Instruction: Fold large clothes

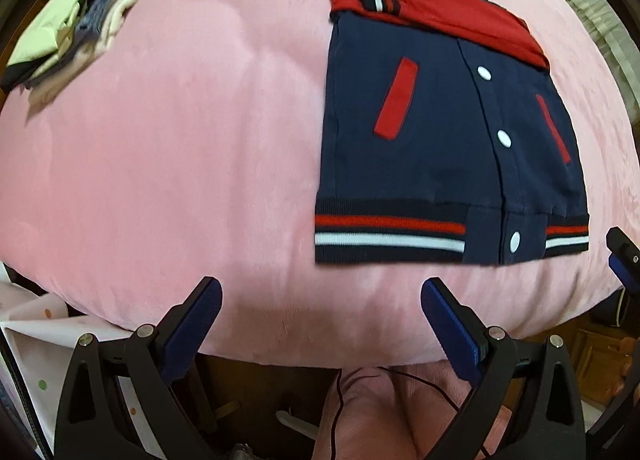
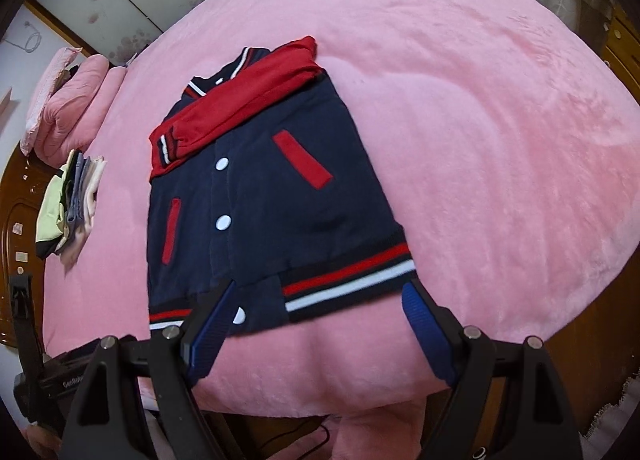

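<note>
A navy varsity jacket [image 1: 440, 132] [image 2: 272, 204] with red sleeves, red pocket trims and white snaps lies flat on the pink bed. Both red sleeves [image 1: 440, 8] [image 2: 248, 100] are folded across its chest. Its striped hem [image 1: 392, 236] [image 2: 348, 280] faces the near edge of the bed. My left gripper [image 1: 320, 300] hangs open over bare pink cover, to the left of and nearer than the hem, holding nothing. My right gripper [image 2: 320, 304] is open just above the hem's near edge, its left finger [image 2: 212, 320] overlapping the hem in view, nothing clamped.
A stack of folded clothes [image 1: 76, 24] [image 2: 72, 204] lies at the far left of the pink bed cover [image 1: 180, 160] [image 2: 500, 140]. A pink pillow [image 2: 68, 108] sits by the wooden headboard [image 2: 20, 196]. The bed's near edge drops off just below both grippers.
</note>
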A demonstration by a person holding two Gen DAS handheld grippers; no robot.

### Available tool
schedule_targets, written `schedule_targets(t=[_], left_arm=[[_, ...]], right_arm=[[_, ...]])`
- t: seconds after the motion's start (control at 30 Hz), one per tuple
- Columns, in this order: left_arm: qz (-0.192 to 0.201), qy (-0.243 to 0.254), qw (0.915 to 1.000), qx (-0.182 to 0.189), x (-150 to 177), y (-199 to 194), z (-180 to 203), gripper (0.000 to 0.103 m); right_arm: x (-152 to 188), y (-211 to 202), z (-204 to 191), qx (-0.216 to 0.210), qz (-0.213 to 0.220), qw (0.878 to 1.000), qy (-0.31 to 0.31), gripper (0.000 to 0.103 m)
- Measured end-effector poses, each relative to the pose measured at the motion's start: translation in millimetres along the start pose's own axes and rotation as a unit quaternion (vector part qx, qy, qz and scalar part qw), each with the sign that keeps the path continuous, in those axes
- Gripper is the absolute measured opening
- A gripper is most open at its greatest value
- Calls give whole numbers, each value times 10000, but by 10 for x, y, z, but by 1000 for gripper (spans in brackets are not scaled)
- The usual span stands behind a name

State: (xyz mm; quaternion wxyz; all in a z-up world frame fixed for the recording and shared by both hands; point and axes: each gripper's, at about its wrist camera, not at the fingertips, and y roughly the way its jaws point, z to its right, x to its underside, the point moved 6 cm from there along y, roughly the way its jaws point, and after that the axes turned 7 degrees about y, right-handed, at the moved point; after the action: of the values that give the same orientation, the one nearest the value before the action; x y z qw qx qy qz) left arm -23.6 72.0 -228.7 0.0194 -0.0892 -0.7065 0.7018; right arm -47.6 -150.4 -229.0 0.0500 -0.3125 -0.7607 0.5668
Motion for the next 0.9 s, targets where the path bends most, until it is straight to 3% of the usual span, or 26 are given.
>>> schedule_targets(t=[0.2, 0.37, 0.43, 0.73, 0.9], left_arm=[[24, -250, 9983, 522, 39, 166, -76, 99], [7, -308, 9936, 1084, 6, 367, -74, 99], [-45, -412, 9902, 1336, -17, 461, -84, 99], [-227, -1198, 9754, 1838, -90, 774, -182, 99], [-229, -1345, 9710, 1961, -159, 814, -197, 98]], right_arm=[[90, 187, 160, 54, -302, 9995, 47, 82], [126, 381, 318, 7, -527, 9984, 228, 68], [106, 467, 378, 32, -605, 9978, 285, 67], [-60, 664, 440, -94, -801, 9935, 798, 67], [-115, 718, 478, -204, -970, 9873, 1242, 69]])
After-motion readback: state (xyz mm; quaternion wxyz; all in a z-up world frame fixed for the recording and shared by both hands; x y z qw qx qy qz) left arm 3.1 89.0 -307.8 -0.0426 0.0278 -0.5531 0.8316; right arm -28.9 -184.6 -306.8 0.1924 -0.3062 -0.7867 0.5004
